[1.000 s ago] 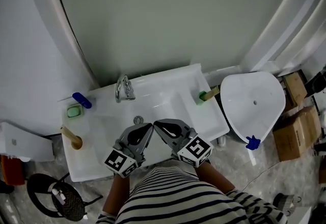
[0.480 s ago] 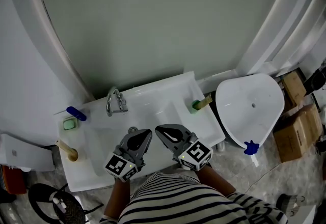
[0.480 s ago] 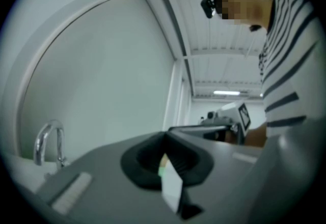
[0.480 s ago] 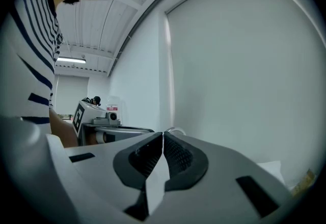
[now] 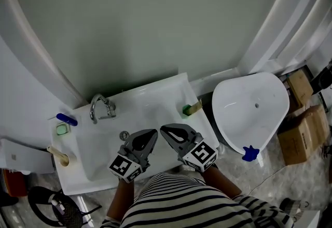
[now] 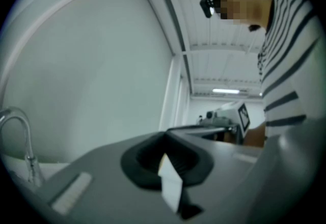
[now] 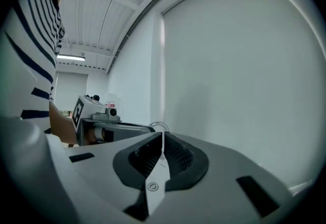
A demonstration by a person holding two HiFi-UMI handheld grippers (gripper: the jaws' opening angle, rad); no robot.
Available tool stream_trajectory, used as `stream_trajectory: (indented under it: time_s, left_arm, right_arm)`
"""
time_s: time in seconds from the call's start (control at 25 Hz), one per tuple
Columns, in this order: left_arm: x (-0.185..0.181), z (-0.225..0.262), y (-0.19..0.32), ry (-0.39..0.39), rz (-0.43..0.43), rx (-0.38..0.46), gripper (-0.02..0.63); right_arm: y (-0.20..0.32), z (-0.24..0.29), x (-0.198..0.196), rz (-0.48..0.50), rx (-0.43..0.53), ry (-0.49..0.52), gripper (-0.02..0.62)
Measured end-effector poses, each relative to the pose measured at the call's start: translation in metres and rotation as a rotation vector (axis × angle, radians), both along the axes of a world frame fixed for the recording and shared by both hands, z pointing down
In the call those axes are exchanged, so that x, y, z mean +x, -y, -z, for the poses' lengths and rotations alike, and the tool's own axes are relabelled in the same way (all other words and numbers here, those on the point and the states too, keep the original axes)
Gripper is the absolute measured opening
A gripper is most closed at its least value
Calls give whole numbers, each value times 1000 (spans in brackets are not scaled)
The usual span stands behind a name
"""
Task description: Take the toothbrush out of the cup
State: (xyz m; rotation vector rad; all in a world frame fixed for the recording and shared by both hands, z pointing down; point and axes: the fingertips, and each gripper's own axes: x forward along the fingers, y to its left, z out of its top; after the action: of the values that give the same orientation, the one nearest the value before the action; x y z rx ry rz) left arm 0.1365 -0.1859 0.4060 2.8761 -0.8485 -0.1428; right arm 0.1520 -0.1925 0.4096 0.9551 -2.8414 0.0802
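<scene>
A small green cup (image 5: 187, 110) with a tan toothbrush (image 5: 195, 106) leaning out of it stands on the right ledge of the white sink (image 5: 155, 98). My left gripper (image 5: 152, 134) and right gripper (image 5: 164, 129) hover side by side over the sink's front edge, both shut and empty, tips almost meeting. The cup is beyond and to the right of the right gripper, apart from it. In the left gripper view the shut gripper (image 6: 165, 136) points level, with the faucet (image 6: 18, 134) at far left. The right gripper (image 7: 162, 135) in its own view faces the plain wall.
A chrome faucet (image 5: 101, 107) and drain (image 5: 124, 135) mark the basin. At the sink's left are a blue item (image 5: 67, 119), a green soap (image 5: 62, 129) and a tan wooden piece (image 5: 58, 155). A white toilet (image 5: 251, 108) and cardboard boxes (image 5: 303, 128) stand to the right.
Both grippers have shifted right along the sink's front, past the drain, still shut. The sink and faucet have slid left in the head view.
</scene>
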Motion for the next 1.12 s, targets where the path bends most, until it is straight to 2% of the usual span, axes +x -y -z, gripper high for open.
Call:
stream_trajectory:
  time_s: [0.4,0.84,0.96,1.12]
  left_arm:
    - [53,-13,20,16,15,-26,6]
    - [95,-30,29,39,12,-50,6]
    - [102,-35,30,38,11,-56,6]
    - [108,-39,29,43,6,-59,6]
  right_arm:
    - [22,-11,67,-36,2,-39,8]
    - [51,-24,142,-165,-16,-54,12]
    - [58,-31,160,-208,-34,-59,108]
    - [63,-43,174,-246,-52,-70,135]
